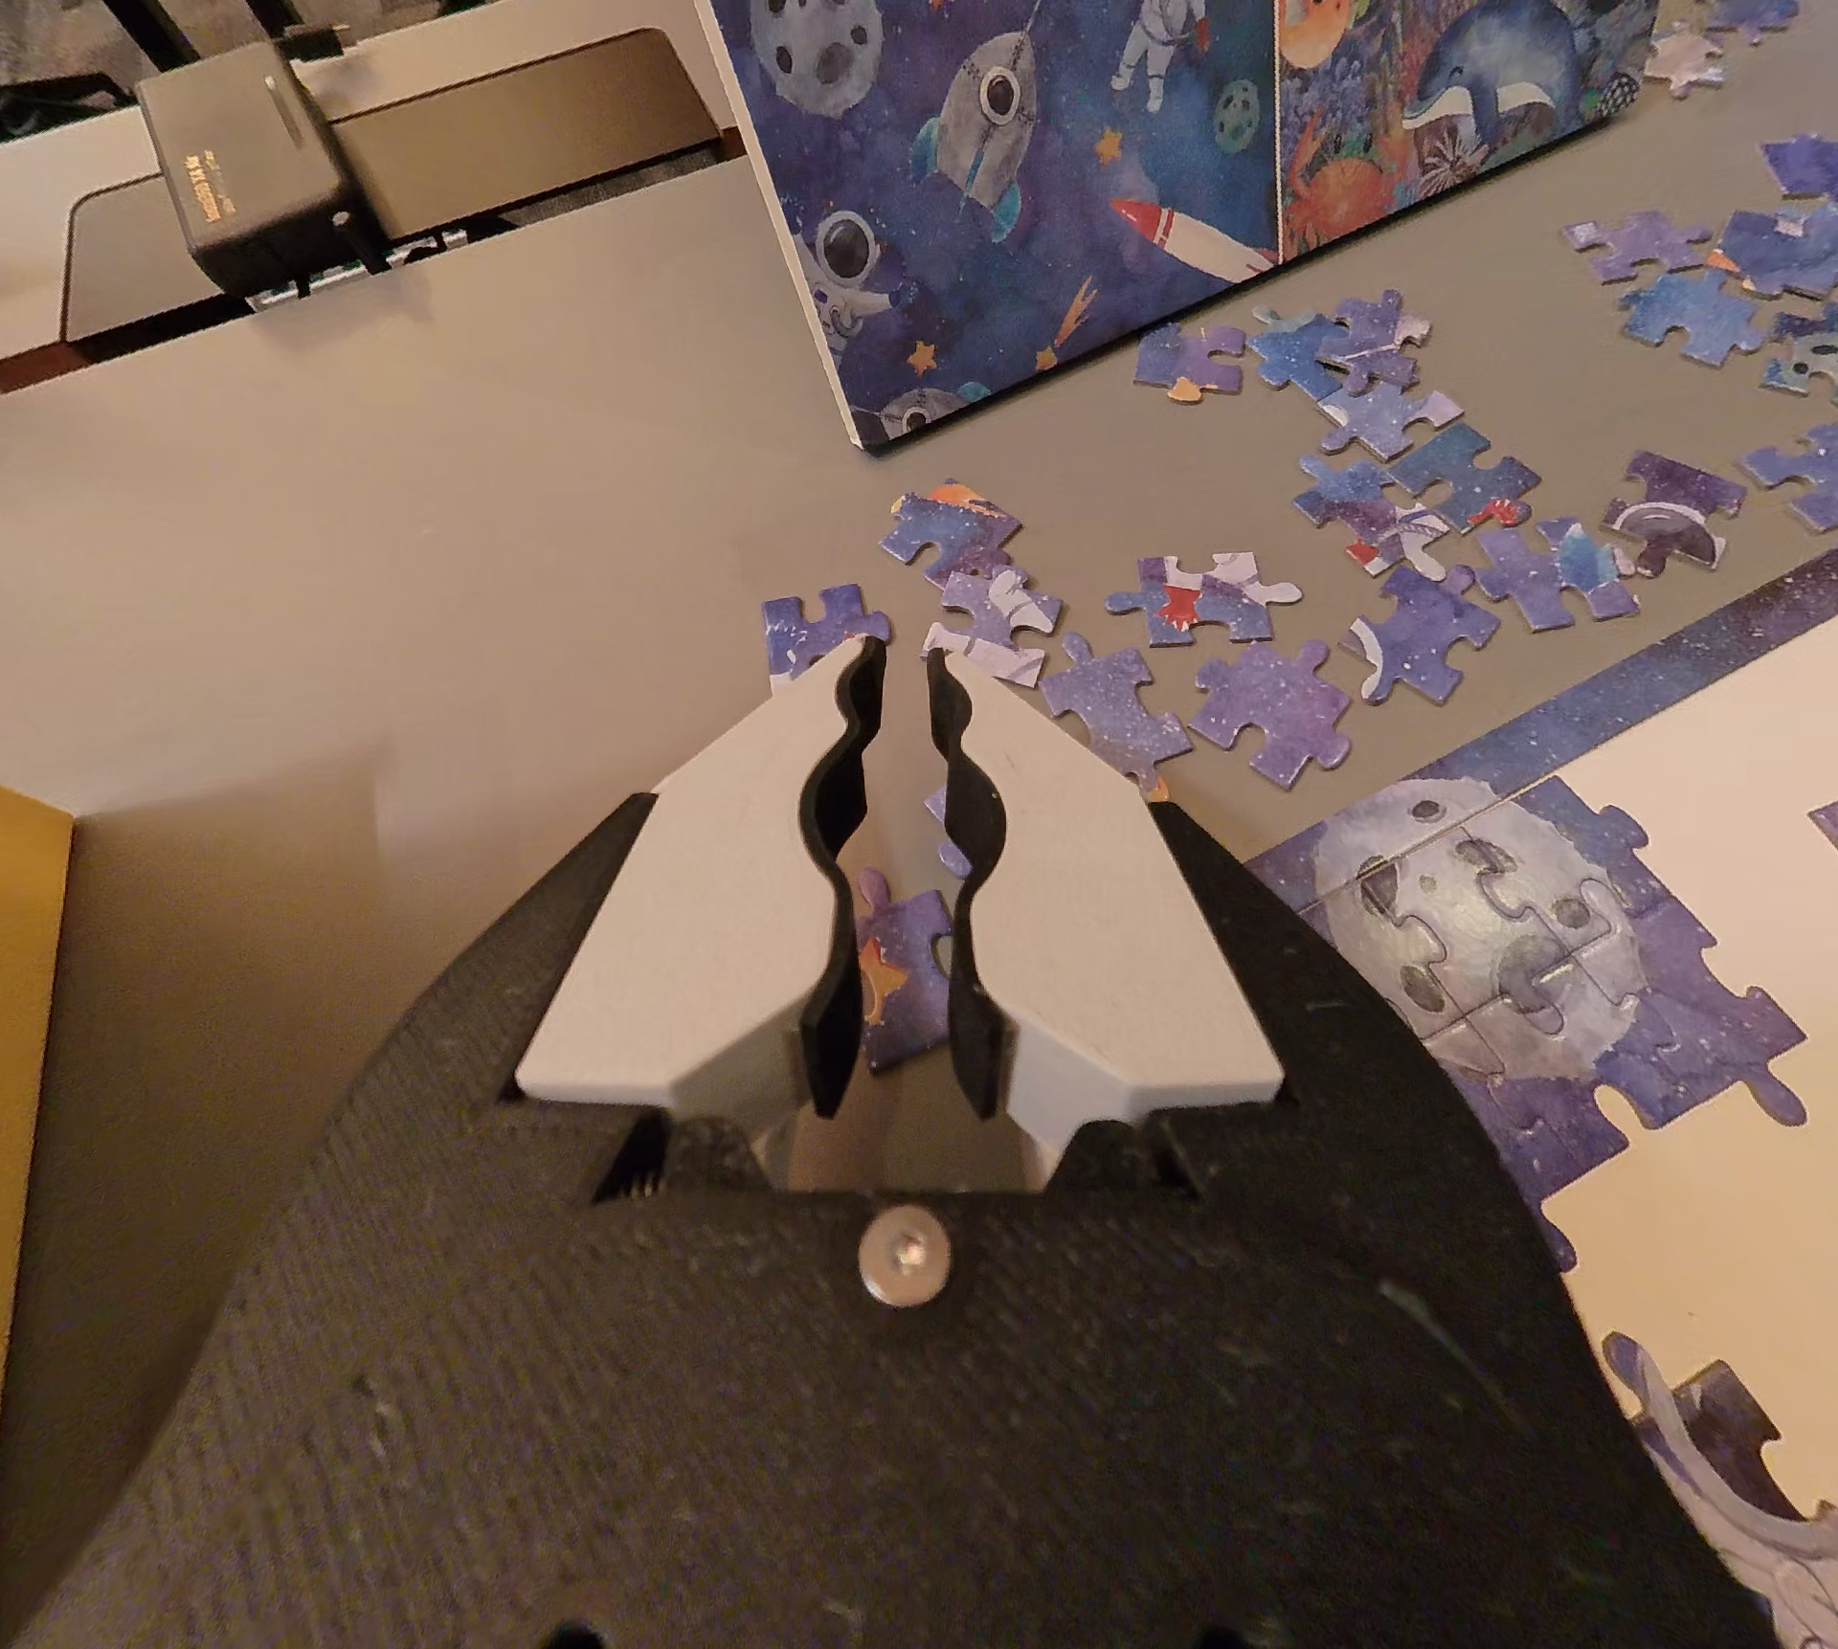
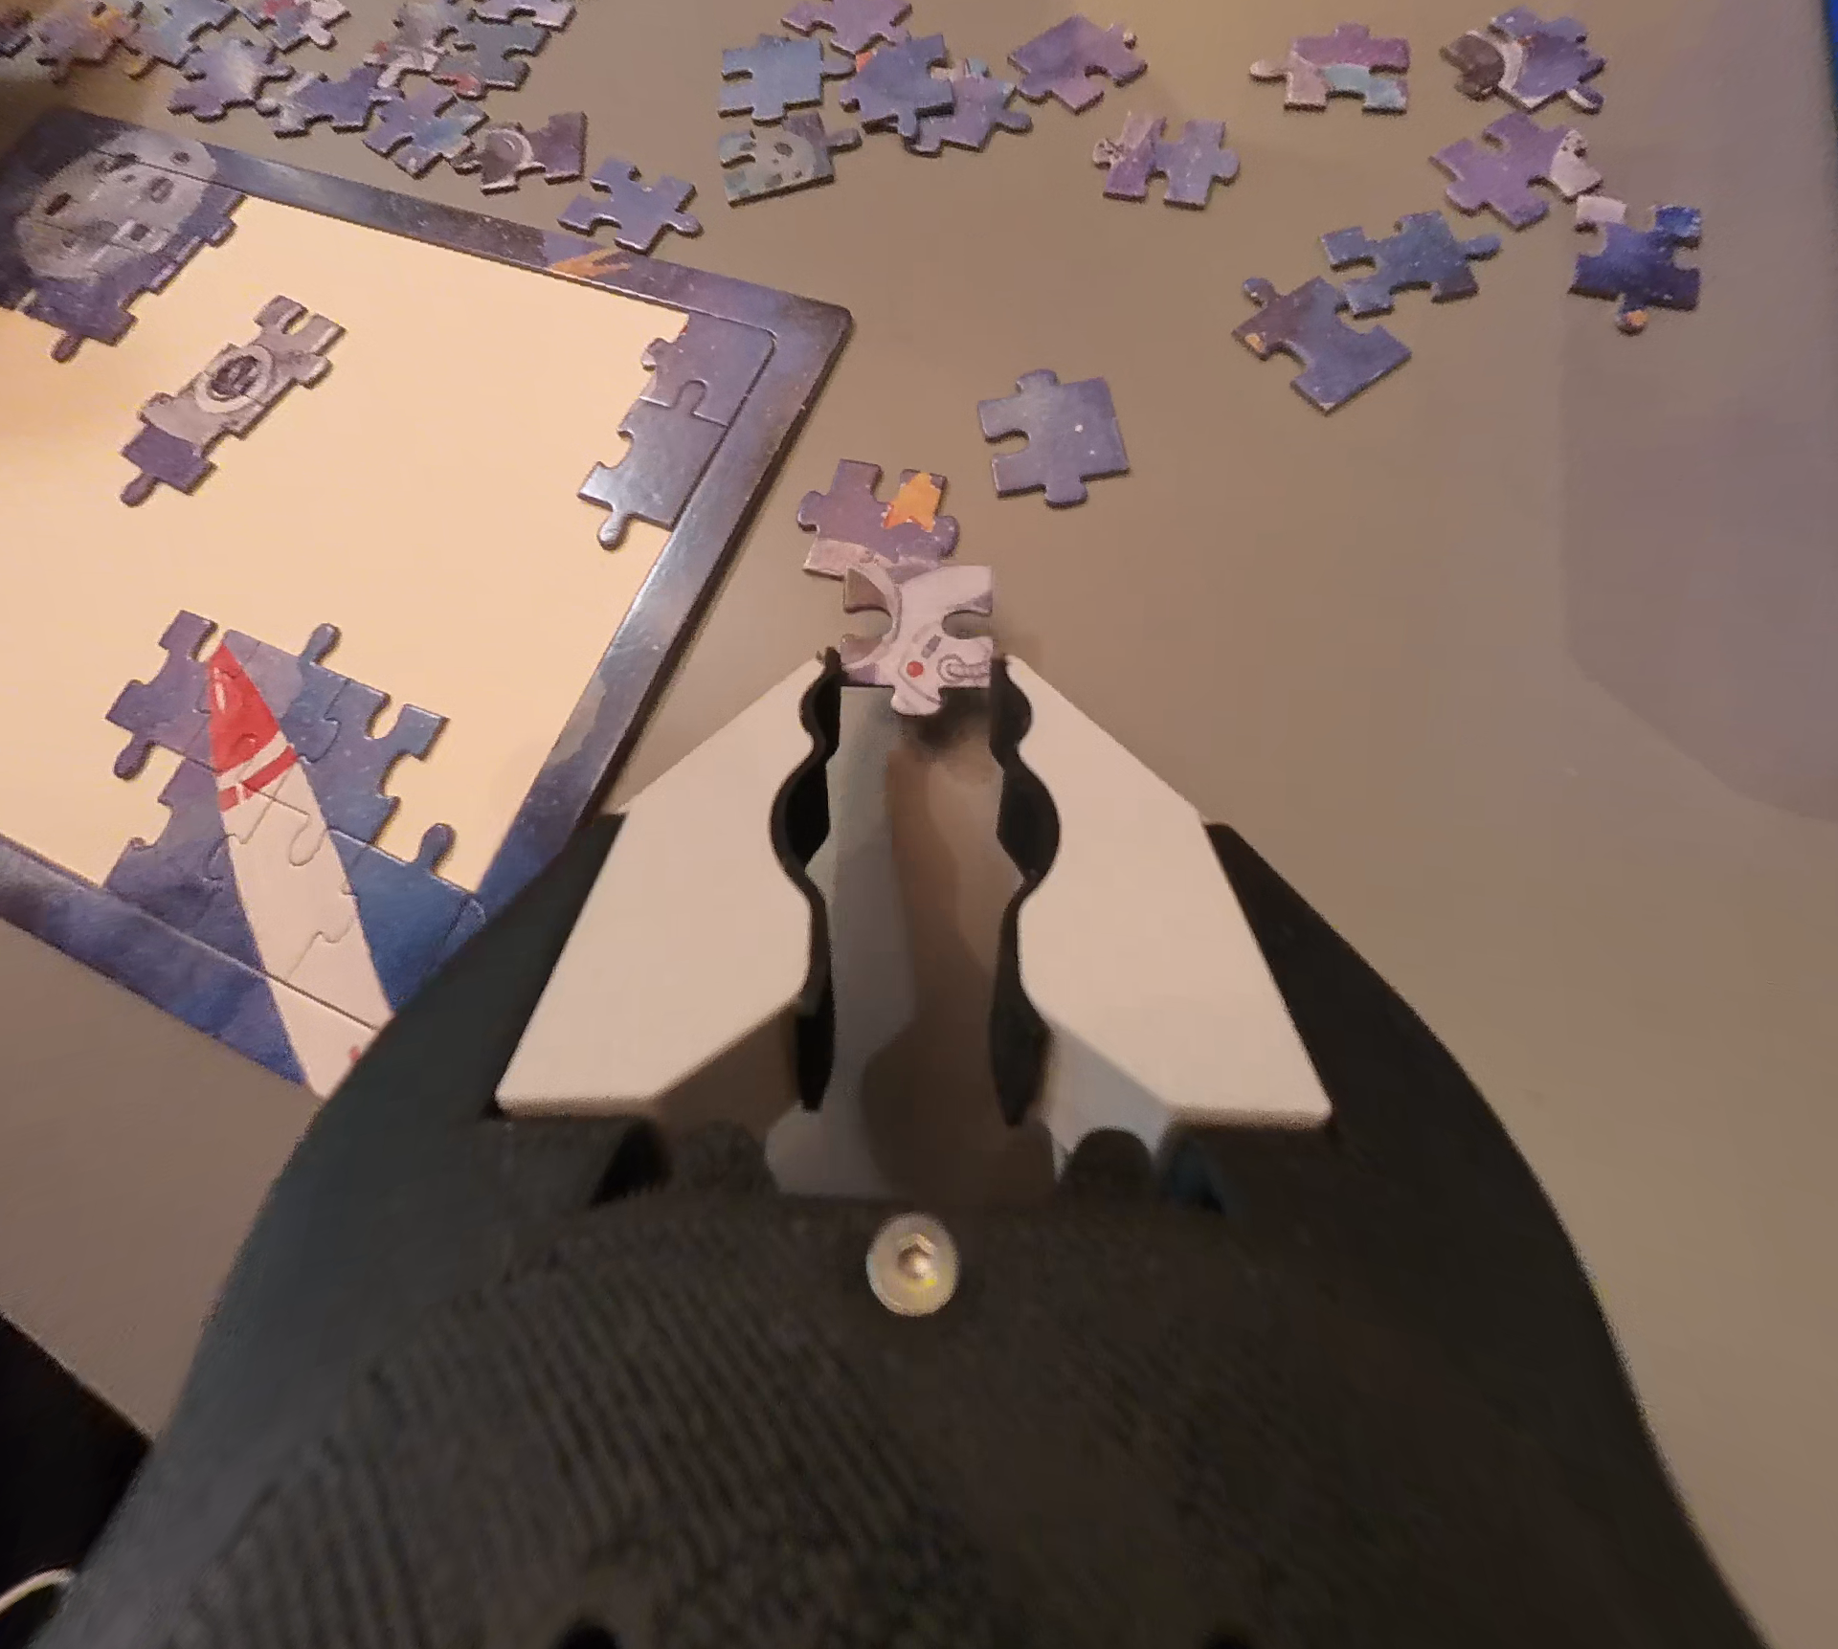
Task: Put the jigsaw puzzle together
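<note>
My right gripper is shut on a white and purple puzzle piece that shows part of an astronaut, gripped by its edges at the fingertips just above the grey table. A purple piece with an orange star lies right behind it. The puzzle tray lies to the left, with a joined rocket section in it. My left gripper is open by a narrow gap and holds nothing. It hovers over loose pieces, between a blue piece and a pale purple one. A star piece lies beneath its fingers.
Several loose purple and blue pieces are scattered between the tray and the upright puzzle box. A joined moon section fills the tray's corner. A black device stands far left. Loose pieces also spread across the right wrist view. Across from one pair of fingers to the other is roughly 40 cm.
</note>
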A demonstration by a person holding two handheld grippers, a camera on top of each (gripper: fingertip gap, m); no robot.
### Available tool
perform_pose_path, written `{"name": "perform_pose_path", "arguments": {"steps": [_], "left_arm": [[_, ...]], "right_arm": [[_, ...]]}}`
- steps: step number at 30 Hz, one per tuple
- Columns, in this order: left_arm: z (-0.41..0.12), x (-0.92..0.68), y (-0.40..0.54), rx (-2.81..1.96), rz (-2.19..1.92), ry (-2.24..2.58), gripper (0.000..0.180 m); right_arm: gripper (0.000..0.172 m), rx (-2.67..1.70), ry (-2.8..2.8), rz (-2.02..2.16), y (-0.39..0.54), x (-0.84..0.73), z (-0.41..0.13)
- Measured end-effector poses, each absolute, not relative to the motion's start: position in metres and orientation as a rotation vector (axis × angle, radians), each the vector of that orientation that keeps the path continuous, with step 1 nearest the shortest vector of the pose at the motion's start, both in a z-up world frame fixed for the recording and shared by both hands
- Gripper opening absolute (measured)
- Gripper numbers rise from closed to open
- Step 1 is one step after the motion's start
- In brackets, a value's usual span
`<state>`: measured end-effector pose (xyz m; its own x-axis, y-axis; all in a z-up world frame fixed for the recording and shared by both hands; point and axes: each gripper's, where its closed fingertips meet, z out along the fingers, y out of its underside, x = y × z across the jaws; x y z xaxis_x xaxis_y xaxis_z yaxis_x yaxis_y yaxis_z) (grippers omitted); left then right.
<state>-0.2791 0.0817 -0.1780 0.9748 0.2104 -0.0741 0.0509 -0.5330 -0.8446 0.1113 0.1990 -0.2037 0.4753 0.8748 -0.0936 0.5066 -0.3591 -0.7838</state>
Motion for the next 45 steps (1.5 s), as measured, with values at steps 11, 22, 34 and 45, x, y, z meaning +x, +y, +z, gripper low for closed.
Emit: {"name": "perform_pose_path", "arguments": {"steps": [11, 22, 34, 45], "left_arm": [[-0.177, -0.275, 0.083, -2.123, 0.197, -0.168, 0.007], [-0.161, -0.184, 0.1, -2.034, -0.112, 0.24, 0.011], [-0.199, -0.1, 0.091, -2.168, -0.32, 0.615, 0.012], [-0.202, -0.096, 0.086, -2.174, -0.387, 0.634, 0.019]], "right_arm": [[0.028, -1.73, -1.456, 0.835, 0.149, 0.03, -0.165], [0.028, -1.372, -2.109, 0.897, 0.085, -0.076, -0.198], [0.028, -1.335, -2.198, 0.924, 0.079, -0.083, -0.215], [0.032, -1.353, -2.114, 0.998, 0.08, -0.076, -0.21]]}}
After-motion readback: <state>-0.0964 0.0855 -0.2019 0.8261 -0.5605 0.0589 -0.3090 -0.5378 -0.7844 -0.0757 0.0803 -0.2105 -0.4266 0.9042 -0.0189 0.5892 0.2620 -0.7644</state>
